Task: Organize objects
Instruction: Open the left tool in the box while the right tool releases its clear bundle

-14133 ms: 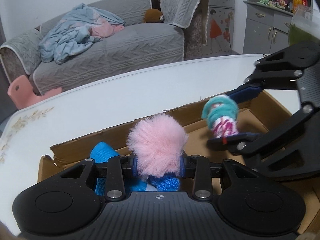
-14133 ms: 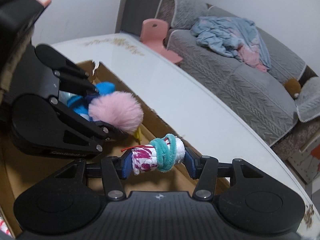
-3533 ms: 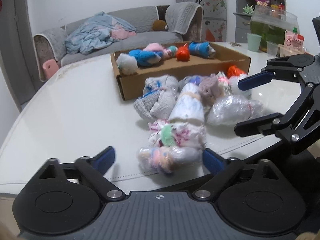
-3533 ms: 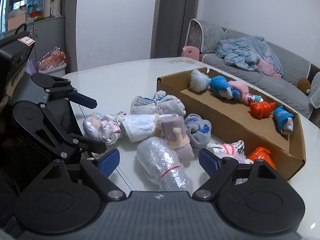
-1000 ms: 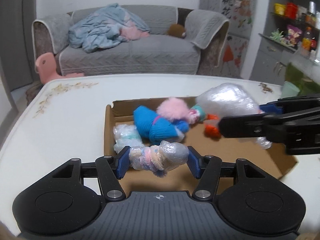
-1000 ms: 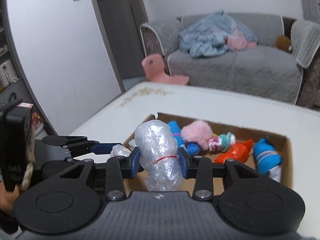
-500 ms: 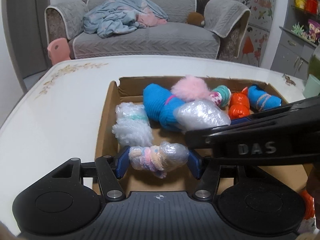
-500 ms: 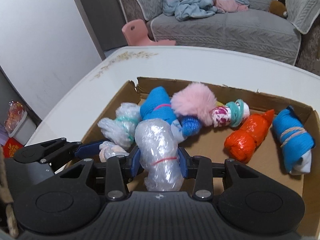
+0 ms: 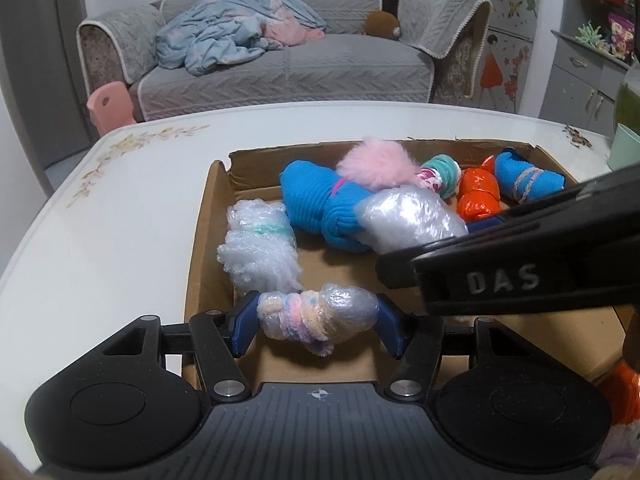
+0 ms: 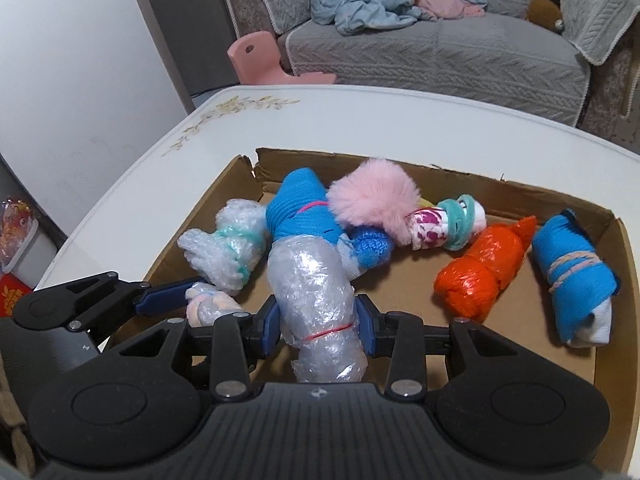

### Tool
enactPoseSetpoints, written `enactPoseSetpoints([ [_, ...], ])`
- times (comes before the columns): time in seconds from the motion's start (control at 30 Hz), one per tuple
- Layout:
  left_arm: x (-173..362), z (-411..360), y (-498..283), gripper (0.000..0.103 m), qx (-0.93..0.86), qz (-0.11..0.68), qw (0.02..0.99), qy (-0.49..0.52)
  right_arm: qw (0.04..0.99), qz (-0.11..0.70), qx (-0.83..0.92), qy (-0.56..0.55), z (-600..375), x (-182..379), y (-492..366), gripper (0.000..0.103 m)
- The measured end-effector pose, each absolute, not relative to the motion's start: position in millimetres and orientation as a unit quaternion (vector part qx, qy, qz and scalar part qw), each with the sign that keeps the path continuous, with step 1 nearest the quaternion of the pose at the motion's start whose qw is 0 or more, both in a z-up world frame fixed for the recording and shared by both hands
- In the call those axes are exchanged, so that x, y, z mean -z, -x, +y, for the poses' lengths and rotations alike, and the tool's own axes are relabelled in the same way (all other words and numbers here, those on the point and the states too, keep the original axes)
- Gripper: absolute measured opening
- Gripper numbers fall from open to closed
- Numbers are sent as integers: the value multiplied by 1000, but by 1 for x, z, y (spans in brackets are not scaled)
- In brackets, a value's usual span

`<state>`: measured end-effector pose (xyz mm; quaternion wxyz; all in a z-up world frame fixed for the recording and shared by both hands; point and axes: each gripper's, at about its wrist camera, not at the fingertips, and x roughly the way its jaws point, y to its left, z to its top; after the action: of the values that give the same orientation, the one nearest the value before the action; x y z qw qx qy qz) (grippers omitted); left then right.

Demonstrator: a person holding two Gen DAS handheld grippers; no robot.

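A cardboard box (image 9: 208, 216) (image 10: 624, 264) lies on the white table. My left gripper (image 9: 316, 322) is shut on a plastic-wrapped pink and cream bundle (image 9: 316, 316) low over the box's near left corner. My right gripper (image 10: 316, 326) is shut on a clear plastic-wrapped roll (image 10: 316, 300), also seen in the left wrist view (image 9: 412, 218), held over the box floor beside the blue knit bundle (image 10: 300, 212). In the box lie a bubble-wrap bundle (image 9: 256, 252), a pink pompom (image 10: 372, 196), a teal-banded roll (image 10: 448, 222), an orange bundle (image 10: 480, 272) and a blue sock roll (image 10: 576, 280).
The white table (image 9: 120, 208) has a floral edge pattern. A grey sofa (image 9: 280, 68) with a blue blanket stands behind, with a pink stool (image 9: 110, 102) beside it. A green cup (image 9: 624, 148) stands at the table's right. Orange bundles (image 9: 618, 396) lie outside the box at lower right.
Both grippers have come lower and closer into the box with their bundles. The box contents have not moved.
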<state>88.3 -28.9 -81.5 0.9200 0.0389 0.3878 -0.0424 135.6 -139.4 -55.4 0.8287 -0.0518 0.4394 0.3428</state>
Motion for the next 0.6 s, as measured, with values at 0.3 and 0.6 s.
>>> enactPoseSetpoints([
  [0.3, 83, -31, -89, 67, 51, 387, 919, -54, 815, 442, -363, 94, -145, 65, -139, 36],
  [0.6, 83, -31, -92, 68, 57, 397, 914, -65, 811, 429, -379, 122, -142, 56, -136, 43],
])
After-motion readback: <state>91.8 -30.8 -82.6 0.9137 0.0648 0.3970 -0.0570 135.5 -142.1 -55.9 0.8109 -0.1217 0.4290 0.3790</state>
